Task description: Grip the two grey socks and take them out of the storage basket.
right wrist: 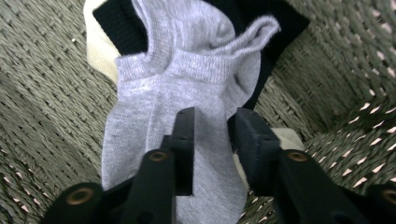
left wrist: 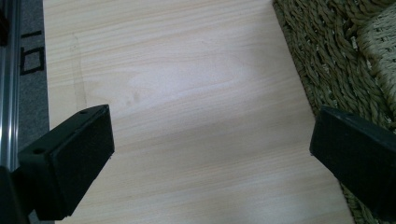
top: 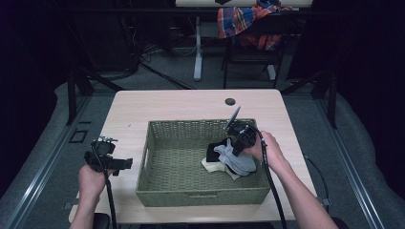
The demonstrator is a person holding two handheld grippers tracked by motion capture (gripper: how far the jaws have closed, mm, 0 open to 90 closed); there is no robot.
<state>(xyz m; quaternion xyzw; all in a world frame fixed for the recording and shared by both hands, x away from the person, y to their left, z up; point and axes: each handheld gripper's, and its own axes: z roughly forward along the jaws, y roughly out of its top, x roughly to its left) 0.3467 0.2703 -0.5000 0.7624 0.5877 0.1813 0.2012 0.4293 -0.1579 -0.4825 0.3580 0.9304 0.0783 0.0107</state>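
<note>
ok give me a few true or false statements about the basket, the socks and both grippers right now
1. The grey sock lies inside the woven basket. True.
2. The right gripper hangs over bare table. False: it is down in the basket, its jaws pinching a fold of the grey sock.
3. The left gripper is open. True: its jaws stand wide apart above the wooden table, with nothing between them.
4. The left gripper is inside the basket. False: it is outside, beside the basket's left wall.
5. A black sock lies under the grey one. True.
6. The basket sits on the floor. False: it rests on the table.
</note>
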